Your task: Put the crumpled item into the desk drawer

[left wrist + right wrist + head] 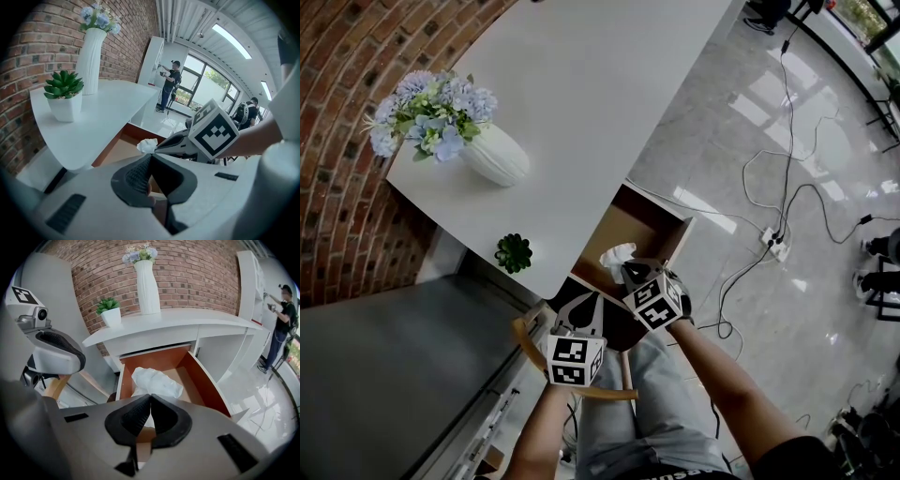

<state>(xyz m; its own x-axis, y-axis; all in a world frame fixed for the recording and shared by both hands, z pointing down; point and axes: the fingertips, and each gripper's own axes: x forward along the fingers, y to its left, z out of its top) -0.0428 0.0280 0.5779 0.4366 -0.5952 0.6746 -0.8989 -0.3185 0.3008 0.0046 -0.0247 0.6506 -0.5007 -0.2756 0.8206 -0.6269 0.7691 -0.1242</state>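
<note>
The desk drawer [630,223] stands pulled out from under the white desk [581,84], its brown inside showing. My right gripper [625,269] is shut on a crumpled white item [617,255] and holds it over the drawer's near end. In the right gripper view the crumpled item [157,380] sticks out past the right gripper's [150,397] closed tips, above the drawer [202,376]. My left gripper [581,306] hangs shut and empty just left of it, beside the desk edge. From the left gripper view [151,157] the crumpled item [147,146] shows at the other gripper's tips.
A white vase of flowers [494,155] and a small potted succulent [514,253] stand on the desk's left part. A wooden chair back [530,345] curves below the left gripper. Cables and a power strip [778,242] lie on the floor at right. A brick wall runs behind the desk.
</note>
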